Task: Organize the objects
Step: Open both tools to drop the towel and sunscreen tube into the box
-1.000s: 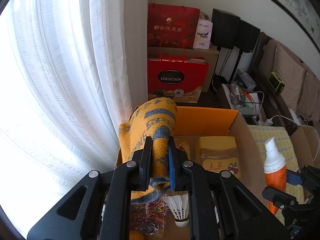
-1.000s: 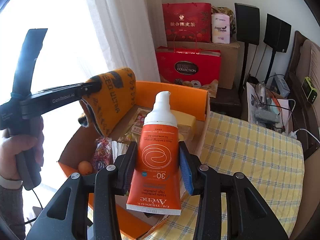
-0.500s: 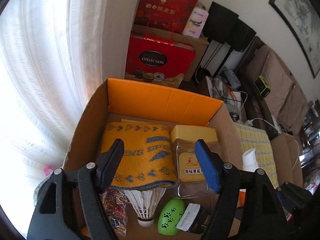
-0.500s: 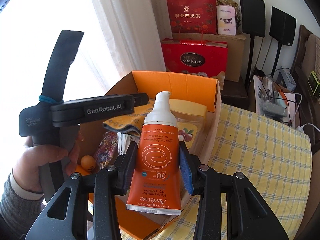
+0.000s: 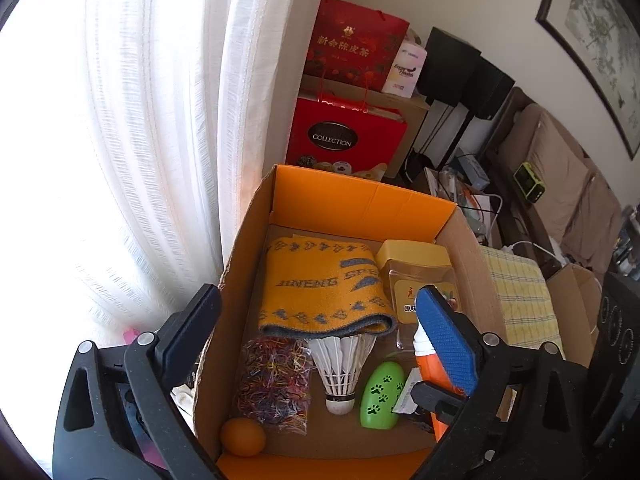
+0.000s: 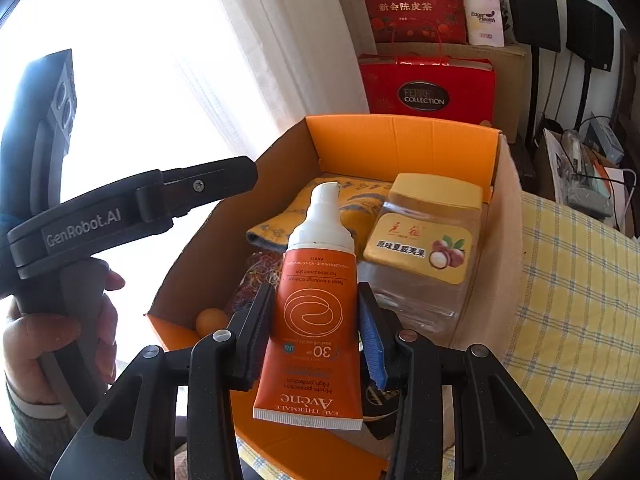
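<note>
Nearest the right camera, an orange tube [image 6: 310, 316] is clamped, cap up, between the closed fingers of the right gripper [image 6: 312, 332] over the box [image 5: 360, 200]. Above the box's near left, the left gripper [image 5: 316, 340] is held wide open and empty. Farther inside, a ball [image 5: 243, 437], bands [image 5: 274, 384], shuttlecock [image 5: 340, 368] and green case [image 5: 380, 394] are seen, then a folded towel [image 5: 324, 284] left of a jar [image 6: 424, 248].

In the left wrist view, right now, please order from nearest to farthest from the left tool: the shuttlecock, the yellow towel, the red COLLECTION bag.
Measured from the left tool, which is open above the box:
1. Yellow towel, directly between the fingers, in the middle of the box.
2. Shuttlecock, just below the towel, toward the front.
3. Red COLLECTION bag, behind the box, by the curtain.
</note>
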Motion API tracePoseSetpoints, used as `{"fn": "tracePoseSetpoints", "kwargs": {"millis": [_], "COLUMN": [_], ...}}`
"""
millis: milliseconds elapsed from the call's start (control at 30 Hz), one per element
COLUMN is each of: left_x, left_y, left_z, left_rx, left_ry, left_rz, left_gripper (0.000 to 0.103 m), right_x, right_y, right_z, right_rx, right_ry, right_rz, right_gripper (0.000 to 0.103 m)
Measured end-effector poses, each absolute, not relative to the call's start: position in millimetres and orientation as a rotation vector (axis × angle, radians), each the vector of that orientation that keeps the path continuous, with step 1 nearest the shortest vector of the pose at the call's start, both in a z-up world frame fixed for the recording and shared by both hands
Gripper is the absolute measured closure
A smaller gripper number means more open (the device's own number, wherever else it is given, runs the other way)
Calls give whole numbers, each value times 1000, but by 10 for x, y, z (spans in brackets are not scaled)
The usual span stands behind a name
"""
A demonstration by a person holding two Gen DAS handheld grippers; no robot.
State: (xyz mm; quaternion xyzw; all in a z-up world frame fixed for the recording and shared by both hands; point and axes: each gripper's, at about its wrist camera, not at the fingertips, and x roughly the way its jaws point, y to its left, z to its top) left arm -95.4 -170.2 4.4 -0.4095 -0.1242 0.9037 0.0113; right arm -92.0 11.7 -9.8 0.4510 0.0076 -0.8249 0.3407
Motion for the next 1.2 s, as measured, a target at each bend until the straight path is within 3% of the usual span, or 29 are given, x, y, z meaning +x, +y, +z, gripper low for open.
{"fn": "tracePoseSetpoints", "kwargs": {"millis": [500, 900, 1100, 1200], "left_x": [-766, -677, -617, -589], "left_y": [-2016, -1957, -1792, -1677], "left_z": [88, 77, 98, 109], "left_rx": [-1307, -1291, -1263, -1247], "left_ry": [-365, -351, -343, -338], "left_rz": [2879, 2900, 2869, 2852], "left_gripper": [0, 0, 0, 0], "right_x": [-769, -662, -605, -613], "right_y": [-529, -354, -8, 192], "right_z": [-357, -200, -3, 63], "right_rx": [1178, 1110, 1071, 1062], "right_ry": [62, 125, 147, 148], "right_rz": [-2066, -2133, -2215, -2268], "right_gripper": [62, 60, 48, 36]}}
